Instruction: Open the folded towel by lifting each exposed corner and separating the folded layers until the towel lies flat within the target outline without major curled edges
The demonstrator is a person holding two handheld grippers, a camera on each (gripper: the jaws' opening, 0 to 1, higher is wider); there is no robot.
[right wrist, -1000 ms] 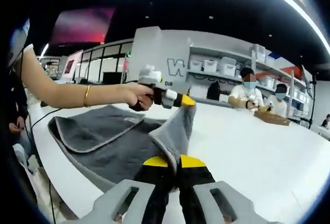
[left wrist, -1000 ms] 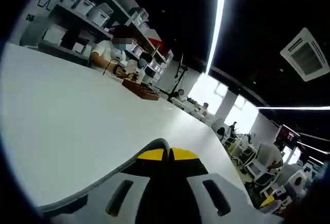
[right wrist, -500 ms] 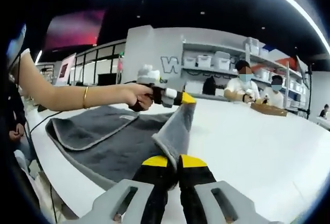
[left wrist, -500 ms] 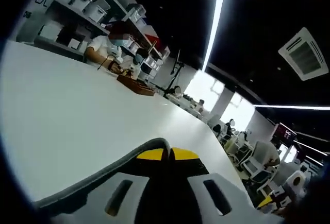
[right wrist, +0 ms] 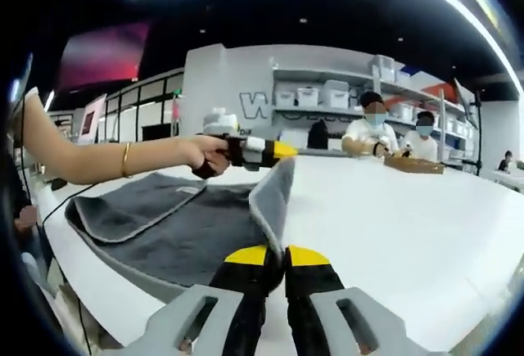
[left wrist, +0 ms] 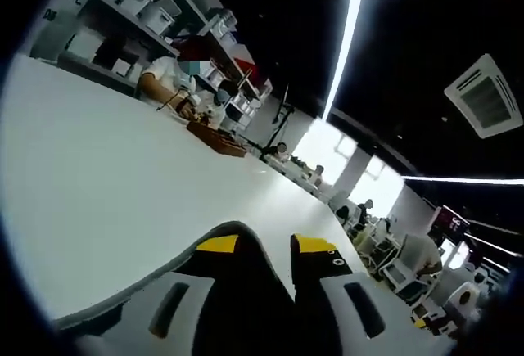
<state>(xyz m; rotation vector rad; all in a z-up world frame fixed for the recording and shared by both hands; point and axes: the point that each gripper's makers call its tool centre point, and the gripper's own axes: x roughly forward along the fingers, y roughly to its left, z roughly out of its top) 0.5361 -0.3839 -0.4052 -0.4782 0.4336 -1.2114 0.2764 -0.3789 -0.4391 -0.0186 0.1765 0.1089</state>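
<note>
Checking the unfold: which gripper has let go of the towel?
The left gripper: its jaws stand apart with nothing between. The right gripper is shut on the grey towel's raised edge.

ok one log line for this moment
left gripper: open, towel edge released | right gripper: shut on towel | towel: partly folded on table

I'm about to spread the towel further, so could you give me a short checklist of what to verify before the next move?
1. Right gripper shut on the towel edge: ok.
2. Left gripper holding the far corner: not ok; its jaws stand apart.
3. Lifted edge raised off the table: ok.
4. Towel lying flat: not ok; a layer is folded over at the near-left side.
5. Target outline on the table: cannot tell.
</note>
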